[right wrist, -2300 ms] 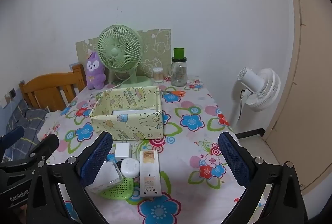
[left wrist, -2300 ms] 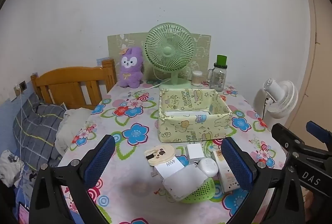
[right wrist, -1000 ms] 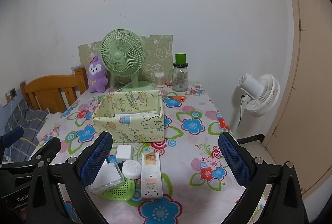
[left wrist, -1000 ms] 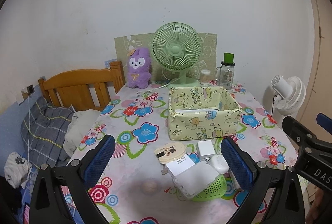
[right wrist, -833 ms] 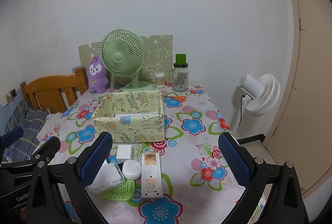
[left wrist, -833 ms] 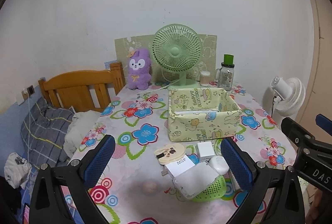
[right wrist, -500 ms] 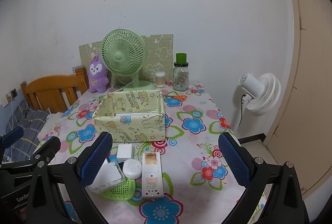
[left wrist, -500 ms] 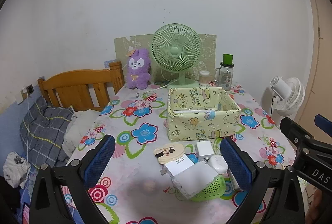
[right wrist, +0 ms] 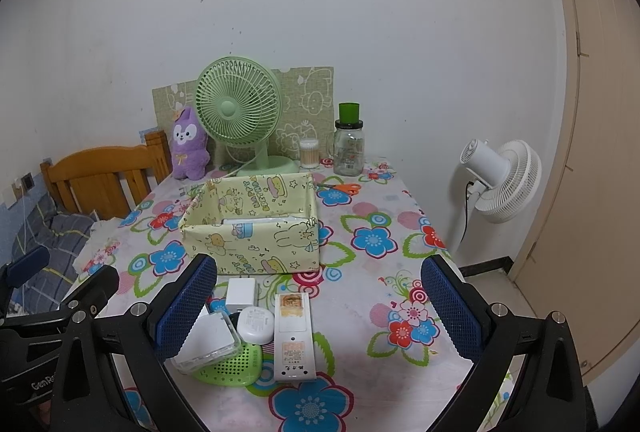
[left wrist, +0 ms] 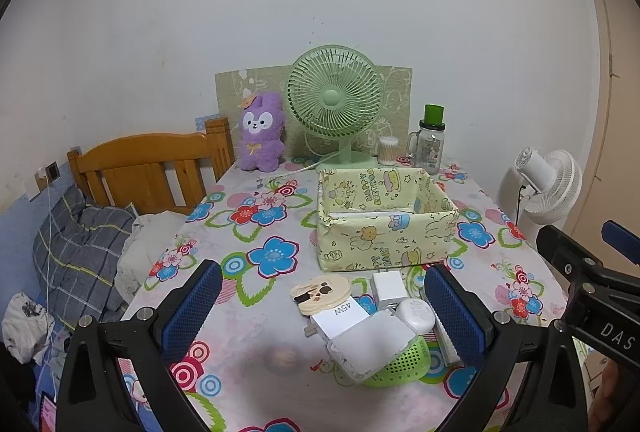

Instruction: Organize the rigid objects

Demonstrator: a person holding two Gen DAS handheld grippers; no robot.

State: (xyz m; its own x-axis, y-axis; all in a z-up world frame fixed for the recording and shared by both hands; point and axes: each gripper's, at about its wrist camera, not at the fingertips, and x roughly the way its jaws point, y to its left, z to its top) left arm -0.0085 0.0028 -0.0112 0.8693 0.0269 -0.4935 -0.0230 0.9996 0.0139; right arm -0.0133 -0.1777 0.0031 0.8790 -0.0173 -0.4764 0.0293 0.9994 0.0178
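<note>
A yellow patterned box [left wrist: 384, 220] [right wrist: 256, 228] stands open mid-table with something white inside. In front of it lies a cluster: a round beige mirror [left wrist: 321, 294], a white 45W charger [left wrist: 340, 317], a white cube adapter [left wrist: 387, 287] [right wrist: 241, 292], a clear lidded case [left wrist: 370, 344] [right wrist: 208, 342] on a green perforated tray [left wrist: 404, 366] [right wrist: 232, 366], a round white case [left wrist: 416, 315] [right wrist: 256, 325] and a white remote [right wrist: 294, 336]. My left gripper [left wrist: 320, 312] and right gripper [right wrist: 320, 308] are open and empty, held above the near table edge.
At the back stand a green desk fan [left wrist: 336, 104], a purple plush [left wrist: 262, 136], a cotton-swab jar [left wrist: 388, 150], a green-lidded glass jar [left wrist: 432, 144] and orange scissors [right wrist: 340, 187]. A wooden bed frame [left wrist: 148, 172] is left, a white floor fan [right wrist: 500, 180] right.
Both grippers have drawn back and risen slightly, so the table looks a little farther. Nothing on the table moved.
</note>
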